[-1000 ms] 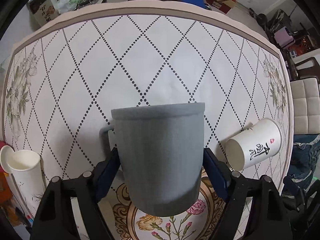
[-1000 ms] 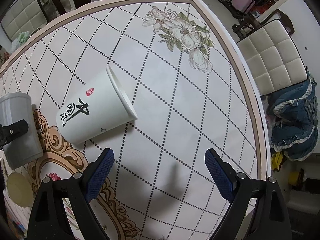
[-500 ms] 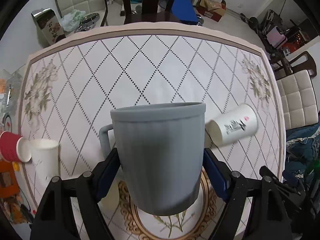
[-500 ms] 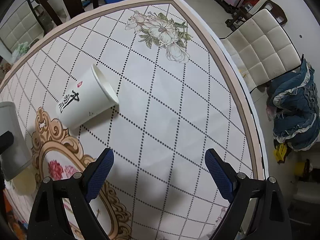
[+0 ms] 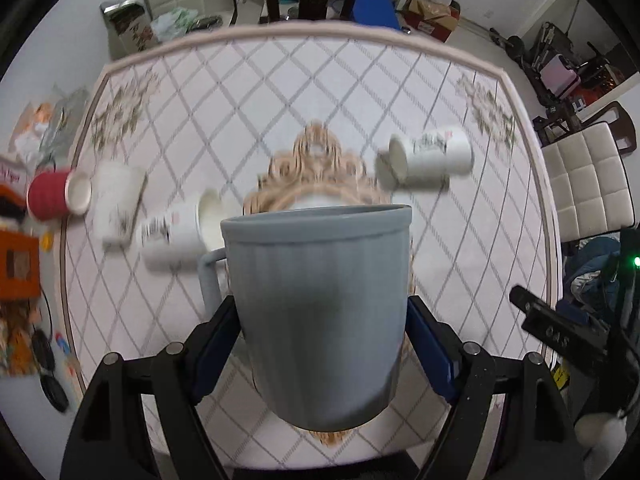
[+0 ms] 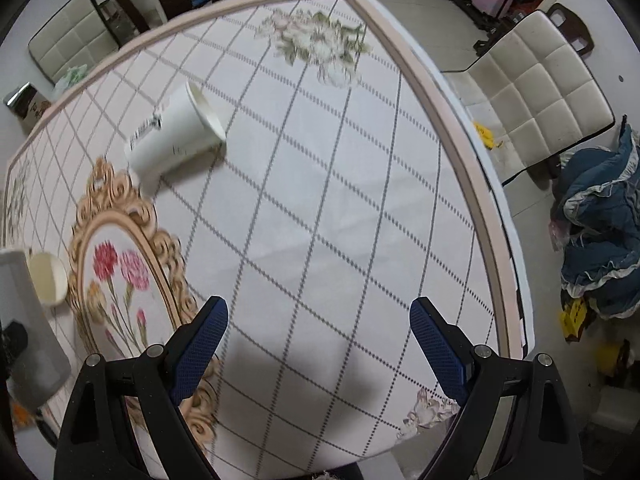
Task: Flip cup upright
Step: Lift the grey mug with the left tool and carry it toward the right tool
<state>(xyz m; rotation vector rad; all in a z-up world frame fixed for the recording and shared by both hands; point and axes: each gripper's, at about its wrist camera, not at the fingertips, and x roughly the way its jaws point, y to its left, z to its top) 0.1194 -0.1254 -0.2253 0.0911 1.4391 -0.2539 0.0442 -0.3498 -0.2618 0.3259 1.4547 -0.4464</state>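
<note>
The table [image 6: 360, 184], under a diamond-patterned cloth with a gilt floral medallion at its middle, fills both views. Above its near edge the grey mug [image 5: 320, 312] is off the surface, rim up toward the far edge and handle to the left, clamped by its ribbed wall between the blue pads of the left gripper [image 5: 322, 344], whose jaws are spread about as wide as the mug. It looks close to upright already; the risk I see is in the set-down. The grip sits low on a rounded, tapering wall, so a tilted or hasty descent could let the mug twist or slip, and a base landing on edge would tip it back over.

A white paper cup [image 6: 176, 136] lies on its side toward the far left of the table, others lie near the left edge beside a red cup [image 5: 50, 200]. Drifting left on the way down could knock them.

The right gripper [image 6: 318, 340] hangs over the near right part of the table, jaws wide apart, holding nothing
</note>
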